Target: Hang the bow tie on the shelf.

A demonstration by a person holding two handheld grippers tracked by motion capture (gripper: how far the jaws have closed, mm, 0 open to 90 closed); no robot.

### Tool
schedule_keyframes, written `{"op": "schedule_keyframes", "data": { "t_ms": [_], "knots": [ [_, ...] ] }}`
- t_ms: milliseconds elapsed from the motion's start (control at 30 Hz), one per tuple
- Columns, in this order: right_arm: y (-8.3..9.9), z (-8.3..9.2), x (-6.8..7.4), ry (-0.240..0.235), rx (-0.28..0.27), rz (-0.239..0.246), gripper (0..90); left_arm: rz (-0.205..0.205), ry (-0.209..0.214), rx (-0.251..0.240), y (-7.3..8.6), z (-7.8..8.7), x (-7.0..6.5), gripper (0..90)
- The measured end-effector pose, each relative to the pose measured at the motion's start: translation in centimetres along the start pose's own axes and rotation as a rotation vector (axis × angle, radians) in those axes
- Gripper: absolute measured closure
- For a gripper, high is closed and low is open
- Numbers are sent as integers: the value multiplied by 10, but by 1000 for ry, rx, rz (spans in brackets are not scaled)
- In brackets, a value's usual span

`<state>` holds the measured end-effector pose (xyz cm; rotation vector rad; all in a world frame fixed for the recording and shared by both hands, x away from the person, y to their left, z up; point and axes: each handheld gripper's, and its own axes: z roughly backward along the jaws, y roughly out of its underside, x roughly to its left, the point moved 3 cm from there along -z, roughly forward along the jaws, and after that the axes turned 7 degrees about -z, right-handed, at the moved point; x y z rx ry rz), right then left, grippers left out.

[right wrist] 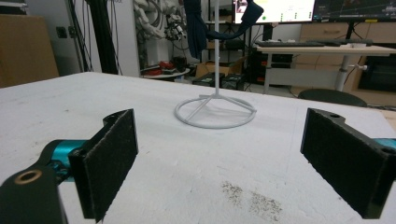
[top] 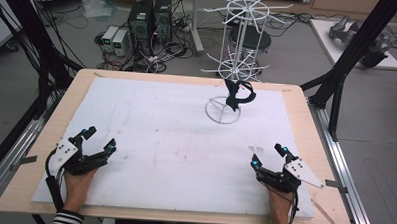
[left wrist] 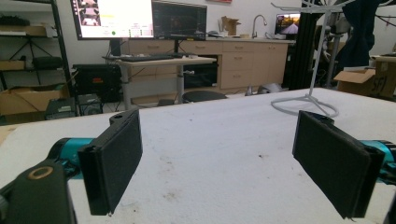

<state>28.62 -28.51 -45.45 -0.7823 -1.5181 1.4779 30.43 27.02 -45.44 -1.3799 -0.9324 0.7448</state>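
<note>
Dark cloth (top: 238, 95) hangs on the lowest tier of the white wire rack (top: 237, 43), upper centre-right of the high view, above the rack's ring base (top: 222, 111) on the white-topped table (top: 160, 140). It looks like the thing to fetch, and nothing holds it yet. The left gripper (top: 99, 140) sits at the lower left of the frame and the right gripper (top: 268, 155) at the lower right, both low over the table, well apart from the rack, jaws spread wide, each hand behind it with the forearm entering from the bottom edge. To do this well, I judge the nearer right gripper should go in first, approach the cloth from below and in front, and close on a free fold rather than on a wire prong.

In the left gripper view, the rack stands at the upper right with the cloth (left wrist: 358, 28) draped high on it; the left gripper (left wrist: 238, 163) points level across the table, its two pads far apart with nothing between them.

In the right gripper view, the rack's pole rises at upper centre, the cloth (right wrist: 198, 28) hanging around it at the top edge. The right gripper (right wrist: 224, 163) aims almost straight at the ring base (right wrist: 215, 112), jaws wide and empty, so a forward reach and a lift should reach the cloth.
</note>
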Motion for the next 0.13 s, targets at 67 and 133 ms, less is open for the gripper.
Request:
{"op": "schedule_keyframes", "data": {
  "t_ms": [67, 133],
  "knots": [
    [0, 1, 0, -1, -5, 3, 102, 2, 0, 1, 0, 0, 0, 162],
    [0, 1, 0, -2, -8, 2, 102, 2, 0, 2, 0, 0, 0, 162]
  ]
}}
